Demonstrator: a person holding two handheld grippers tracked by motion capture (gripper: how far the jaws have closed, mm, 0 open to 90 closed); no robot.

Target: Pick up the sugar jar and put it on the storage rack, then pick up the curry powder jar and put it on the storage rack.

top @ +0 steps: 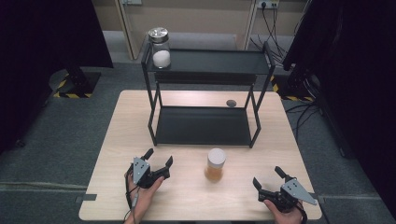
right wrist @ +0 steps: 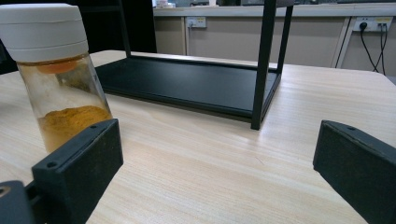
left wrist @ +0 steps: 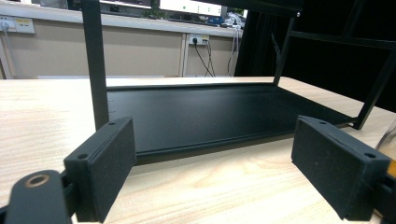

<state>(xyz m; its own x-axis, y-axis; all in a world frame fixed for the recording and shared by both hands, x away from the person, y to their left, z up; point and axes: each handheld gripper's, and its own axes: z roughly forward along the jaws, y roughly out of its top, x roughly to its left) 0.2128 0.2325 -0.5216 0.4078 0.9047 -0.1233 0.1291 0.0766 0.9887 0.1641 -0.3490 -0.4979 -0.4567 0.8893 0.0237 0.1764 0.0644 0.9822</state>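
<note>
1. A spice jar stands upright on the wooden table, near its front edge, between the two grippers and apart from both.
2. The spice jar has clear walls, a white cap and a layer of yellow-orange powder at the bottom; in the right gripper view the powder fills roughly the lower third.
3. The left gripper rests low over the table to the jar's left, held in a hand, its jaws spread wide with nothing between them.
4. In the left gripper view its own pads frame bare tabletop and the shelf's lower tier.
5. The right gripper sits near the table's front right corner, jaws likewise wide and empty; the jar stands beyond its left-hand jaw in its own view.
6. Behind the jar stands a black two-tier metal shelf, its lower tier bare, its front posts between the jar and the back of the table.
7. On the upper tier's left end sits a glass jar with a metal lid and white contents.
8. A small dark disc lies on the table behind the shelf.
</note>
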